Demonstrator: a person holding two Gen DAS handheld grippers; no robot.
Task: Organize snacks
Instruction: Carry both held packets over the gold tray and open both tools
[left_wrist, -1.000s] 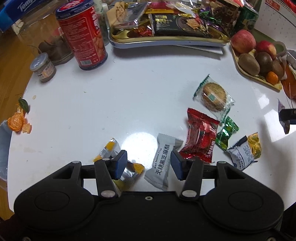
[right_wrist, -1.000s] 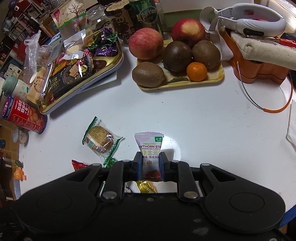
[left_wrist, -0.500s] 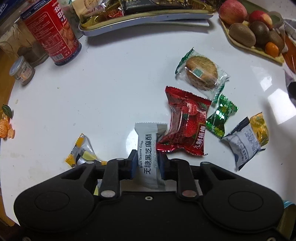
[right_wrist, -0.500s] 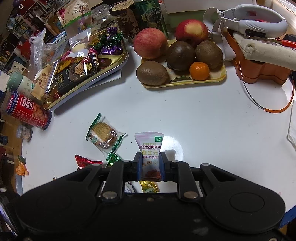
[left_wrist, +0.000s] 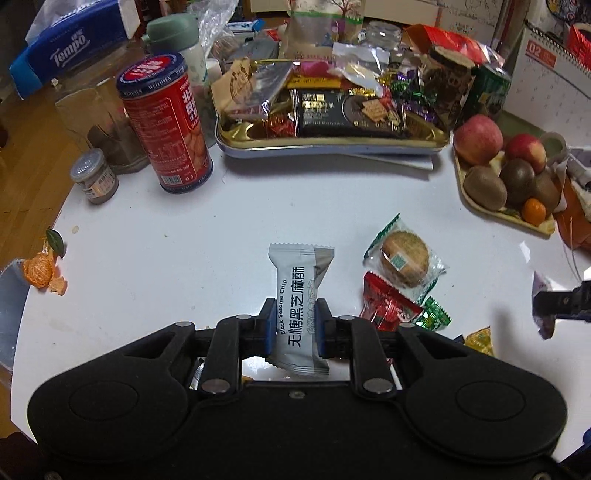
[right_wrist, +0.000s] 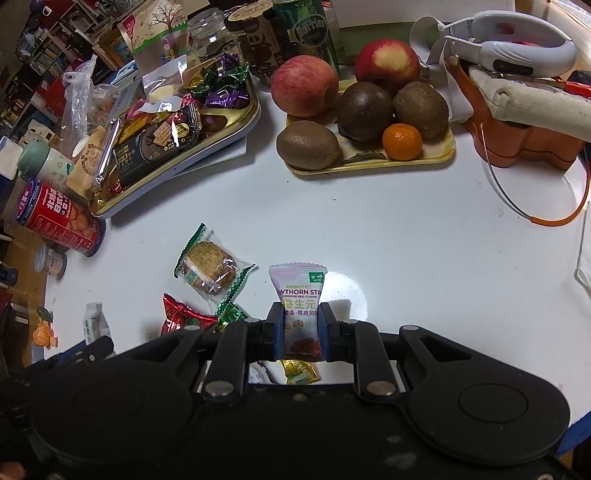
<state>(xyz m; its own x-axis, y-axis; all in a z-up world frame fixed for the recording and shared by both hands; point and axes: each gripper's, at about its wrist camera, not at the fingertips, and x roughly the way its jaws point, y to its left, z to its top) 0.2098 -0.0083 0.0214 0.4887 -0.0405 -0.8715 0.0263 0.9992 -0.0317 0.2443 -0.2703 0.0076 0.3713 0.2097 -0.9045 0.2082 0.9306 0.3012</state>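
My left gripper (left_wrist: 295, 325) is shut on a grey sesame crisp packet (left_wrist: 300, 291), which stands up between the pads, lifted off the white table (left_wrist: 221, 221). My right gripper (right_wrist: 300, 326) is shut on a pale purple hawthorn strip packet (right_wrist: 299, 295), held above the table. Loose on the table lie a wrapped round biscuit (left_wrist: 404, 258), a red snack packet (left_wrist: 388, 306), a small green candy (left_wrist: 436, 317) and a yellow candy (right_wrist: 300, 372). A gold tray (left_wrist: 332, 142) heaped with snacks sits at the far side.
A red biscuit can (left_wrist: 164, 125) and a small jar (left_wrist: 94, 177) stand at the left. A fruit tray (right_wrist: 369, 164) with apples and kiwis sits at the right, beside an orange holder (right_wrist: 524, 144). Tangerine peel (left_wrist: 38, 269) lies at the table's left edge.
My left gripper went from open over the table to shut on the grey packet, then rose with it and tipped up toward the tray. The right gripper held still with its packet.
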